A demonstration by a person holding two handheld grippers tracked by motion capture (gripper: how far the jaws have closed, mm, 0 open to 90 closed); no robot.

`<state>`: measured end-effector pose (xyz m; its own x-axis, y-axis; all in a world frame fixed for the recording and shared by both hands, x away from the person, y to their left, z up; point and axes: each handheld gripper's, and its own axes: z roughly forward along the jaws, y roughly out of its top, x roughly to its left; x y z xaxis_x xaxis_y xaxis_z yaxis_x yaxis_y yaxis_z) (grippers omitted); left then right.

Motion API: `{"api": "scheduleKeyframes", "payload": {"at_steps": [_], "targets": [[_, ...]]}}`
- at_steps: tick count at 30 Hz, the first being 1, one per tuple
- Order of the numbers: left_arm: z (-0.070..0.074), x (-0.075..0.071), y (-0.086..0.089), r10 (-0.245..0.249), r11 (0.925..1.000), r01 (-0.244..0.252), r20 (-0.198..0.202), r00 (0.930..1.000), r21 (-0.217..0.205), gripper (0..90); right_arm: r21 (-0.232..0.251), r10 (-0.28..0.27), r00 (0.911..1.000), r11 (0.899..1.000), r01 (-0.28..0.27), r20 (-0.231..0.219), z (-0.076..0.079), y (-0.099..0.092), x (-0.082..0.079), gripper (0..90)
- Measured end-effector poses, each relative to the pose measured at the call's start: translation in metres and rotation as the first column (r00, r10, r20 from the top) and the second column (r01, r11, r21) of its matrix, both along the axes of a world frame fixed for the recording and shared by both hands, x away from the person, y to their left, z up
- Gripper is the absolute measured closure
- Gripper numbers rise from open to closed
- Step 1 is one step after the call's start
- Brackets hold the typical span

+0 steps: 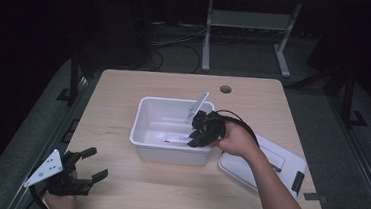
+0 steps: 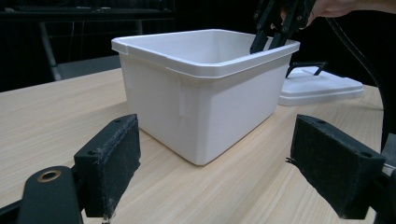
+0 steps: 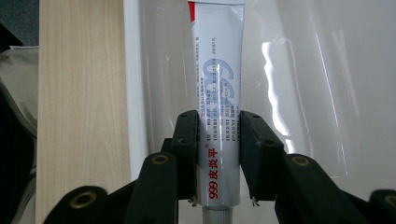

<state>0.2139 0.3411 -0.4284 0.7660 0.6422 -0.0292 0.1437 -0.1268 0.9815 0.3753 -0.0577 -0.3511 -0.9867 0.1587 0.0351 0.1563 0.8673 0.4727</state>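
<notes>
Right tongs (image 3: 217,140) were clamped on the ointment tube (image 3: 218,88) inside the white bin (image 1: 143,131); mid-pick or mid-place, can't tell which. Left tongs (image 2: 215,163) sat released, idle on the worktop (image 1: 116,189). Next move likely needed a straight lift clear of the bin wall.

1. My left claw (image 1: 91,163) is matt black, topped with a grey three-cornered plate dotted with small holes.
2. Its pads (image 2: 109,163) are blocky black foam, slightly frayed, with a brass-ringed screw hole on each arm.
3. My right claw (image 3: 218,149) matches: black arms, brass eyelets.
4. A black cable loops from it.
5. My forearms are bare, no sleeves in sight.
</notes>
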Motion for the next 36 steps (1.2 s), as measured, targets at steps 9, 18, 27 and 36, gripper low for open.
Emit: {"api": "scheduleKeyframes", "payload": {"at_steps": [9, 18, 27, 36], "targets": [[0.0, -0.001, 0.001, 0.0, 1.0, 0.0, 0.002, 1.0, -0.002, 15.7, -0.006, 0.003, 1.0, 1.0, -0.004, -0.009, -0.003, 0.003, 0.001, 68.2], [0.0, 0.0, 0.001, 0.001, 1.0, -0.001, 0.002, 1.0, -0.007, 15.7, 0.0, 0.012, 0.9997, 1.0, -0.012, -0.019, -0.009, 0.006, 0.002, 68.2], [0.0, -0.001, 0.001, -0.001, 1.0, 0.001, 0.002, 1.0, -0.002, 15.7, -0.007, 0.006, 0.9998, 1.0, -0.006, -0.02, -0.011, 0.006, 0.003, 68.2], [0.0, 0.0, 0.001, -0.002, 1.0, 0.002, 0.003, 1.0, -0.005, 15.7, 0.01, -0.002, 0.9996, 1.0, 0.003, -0.029, -0.009, 0.007, 0.003, 63.3]]}}
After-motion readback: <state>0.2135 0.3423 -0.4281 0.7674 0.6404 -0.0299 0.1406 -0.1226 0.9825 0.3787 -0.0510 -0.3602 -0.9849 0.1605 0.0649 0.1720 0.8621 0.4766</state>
